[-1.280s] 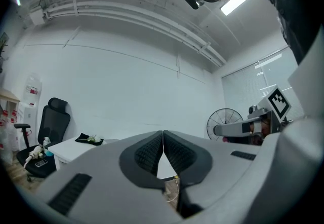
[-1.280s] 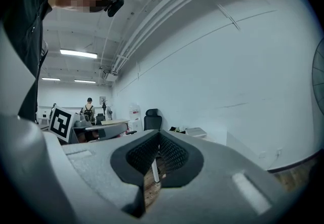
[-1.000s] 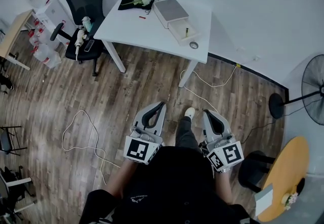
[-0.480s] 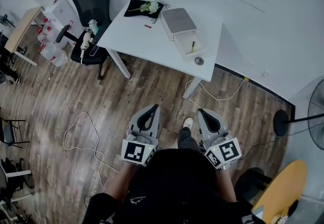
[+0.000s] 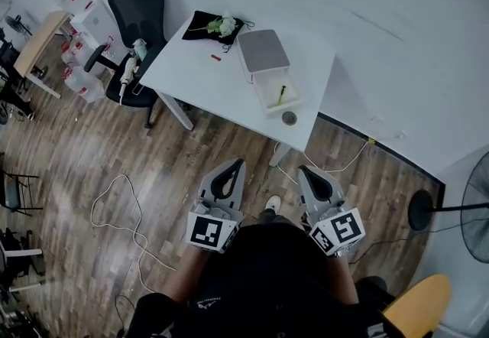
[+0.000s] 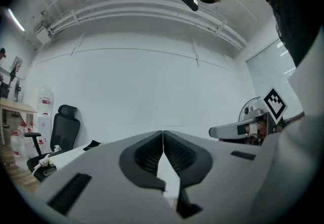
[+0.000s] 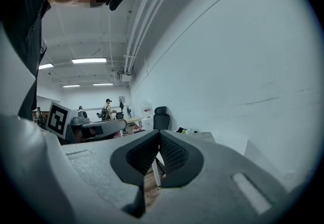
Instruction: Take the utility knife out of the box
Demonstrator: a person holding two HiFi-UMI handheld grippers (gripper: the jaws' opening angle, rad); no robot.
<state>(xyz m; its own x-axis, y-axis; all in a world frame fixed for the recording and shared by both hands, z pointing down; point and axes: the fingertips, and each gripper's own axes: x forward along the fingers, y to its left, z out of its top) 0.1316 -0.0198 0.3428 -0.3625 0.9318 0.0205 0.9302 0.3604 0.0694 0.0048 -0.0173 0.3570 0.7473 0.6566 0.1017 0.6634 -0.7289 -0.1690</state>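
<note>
Jaws of the left gripper [image 5: 238, 164] and right gripper [image 5: 302, 171] are pressed together, empty, since the box [image 5: 263, 53] on the desk [image 5: 206, 88] is well apart. Probably the knife [image 5: 280, 93] lies in its open drawer [image 5: 291, 89].

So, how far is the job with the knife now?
Nothing looks done: the utility knife lies in the open drawer of the box on the table. In hand: nothing; left gripper and right gripper are shut, empty, short of the table. Left: reach, grip, lift it out.
</note>
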